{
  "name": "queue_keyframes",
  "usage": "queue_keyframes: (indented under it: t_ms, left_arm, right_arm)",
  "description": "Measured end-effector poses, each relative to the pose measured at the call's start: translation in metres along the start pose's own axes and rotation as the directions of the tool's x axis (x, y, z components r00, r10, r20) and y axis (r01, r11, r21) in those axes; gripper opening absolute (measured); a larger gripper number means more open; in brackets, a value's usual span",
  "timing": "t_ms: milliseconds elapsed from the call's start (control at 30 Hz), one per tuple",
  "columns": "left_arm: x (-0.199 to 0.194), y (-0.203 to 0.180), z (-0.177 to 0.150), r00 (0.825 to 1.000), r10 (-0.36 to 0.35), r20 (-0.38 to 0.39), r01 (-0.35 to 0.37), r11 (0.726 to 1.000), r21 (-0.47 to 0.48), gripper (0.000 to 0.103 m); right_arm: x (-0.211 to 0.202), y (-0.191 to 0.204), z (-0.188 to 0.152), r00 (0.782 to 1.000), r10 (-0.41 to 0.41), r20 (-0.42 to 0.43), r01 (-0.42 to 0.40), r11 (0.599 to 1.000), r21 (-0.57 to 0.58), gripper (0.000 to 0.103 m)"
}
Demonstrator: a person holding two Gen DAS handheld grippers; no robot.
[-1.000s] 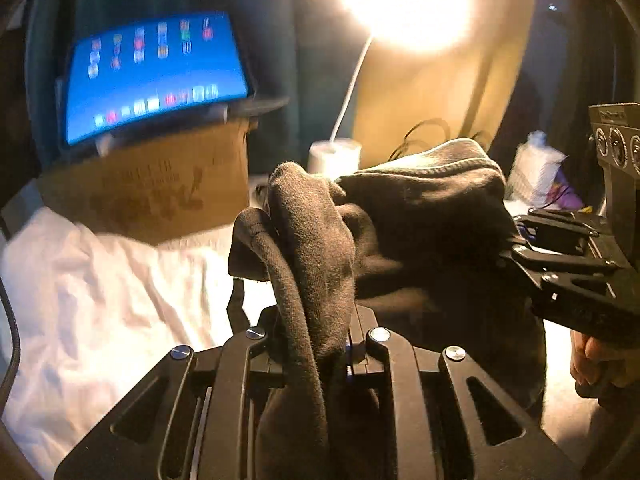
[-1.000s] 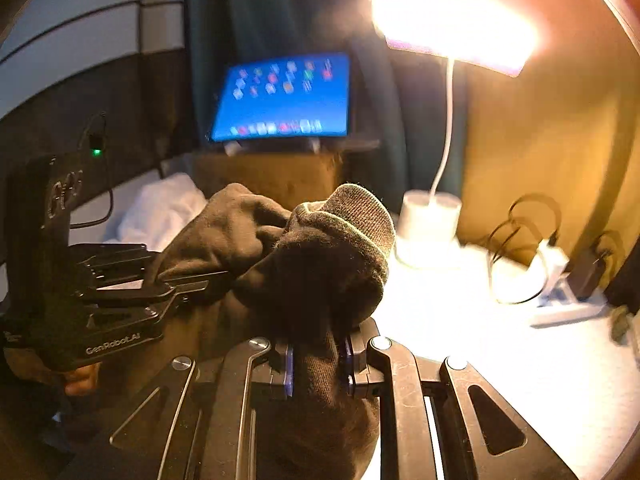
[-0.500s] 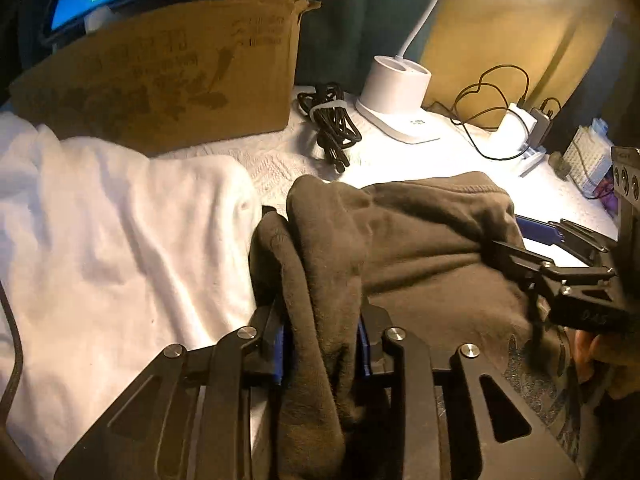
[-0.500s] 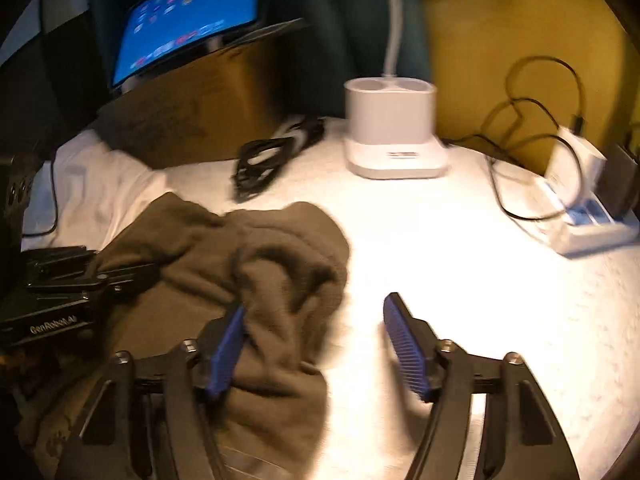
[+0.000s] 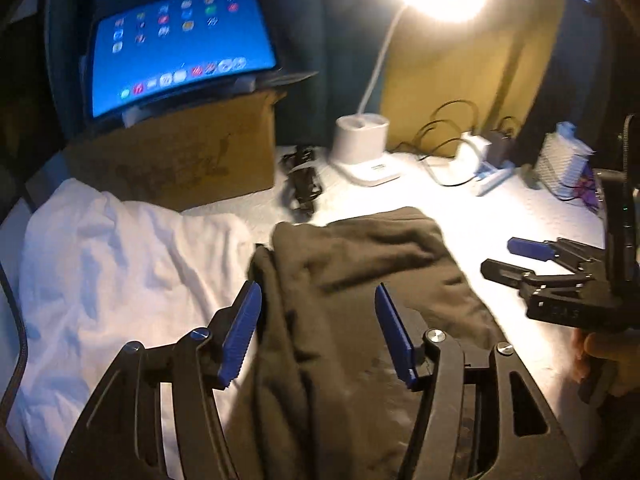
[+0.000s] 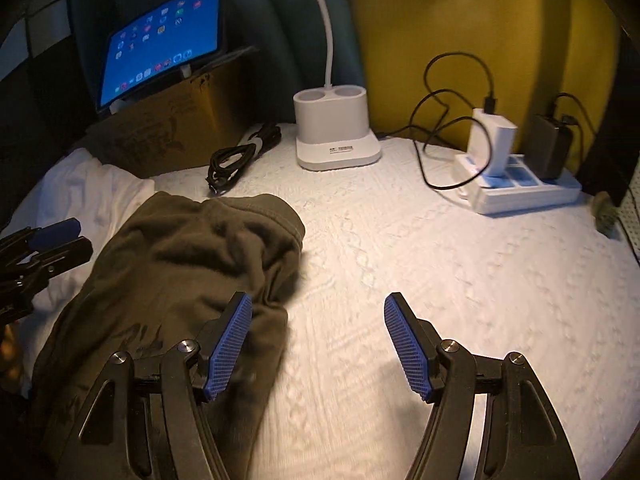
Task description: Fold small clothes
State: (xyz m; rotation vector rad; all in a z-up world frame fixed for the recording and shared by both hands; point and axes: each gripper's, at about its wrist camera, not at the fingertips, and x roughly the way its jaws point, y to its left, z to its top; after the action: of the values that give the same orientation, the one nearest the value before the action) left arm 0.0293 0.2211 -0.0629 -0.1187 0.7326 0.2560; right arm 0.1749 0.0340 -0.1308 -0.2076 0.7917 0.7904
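On the near table, your left gripper (image 5: 318, 330) and right gripper (image 6: 318, 346), jaws just parted, grip nothing; the dark garment (image 6: 192, 256) lies folded over, needing further folds.

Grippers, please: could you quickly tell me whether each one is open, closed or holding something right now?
Left gripper: open, jaws just opening; the dark garment lies between them, unpinched.
Right gripper: open, holding nothing.
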Motion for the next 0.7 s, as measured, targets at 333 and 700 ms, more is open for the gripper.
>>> queue_keyframes:
  t_ms: [333, 700]
  left_arm:
    - [-0.024, -0.036, -0.009, 0.999, -0.035, 0.021, 0.035, 0.999, -0.009, 0.071]
    - [-0.045, -0.086, -0.020, 0.997, -0.059, 0.039, 0.059, 0.998, 0.019, 0.095]
  right_arm:
    - [-0.047, -0.009, -0.023, 1.000, -0.016, 0.026, 0.016, 1.000, 0.016, 0.071]
    - [-0.102, -0.030, -0.053, 0.997, -0.076, 0.030, 0.075, 0.997, 0.037, 0.071]
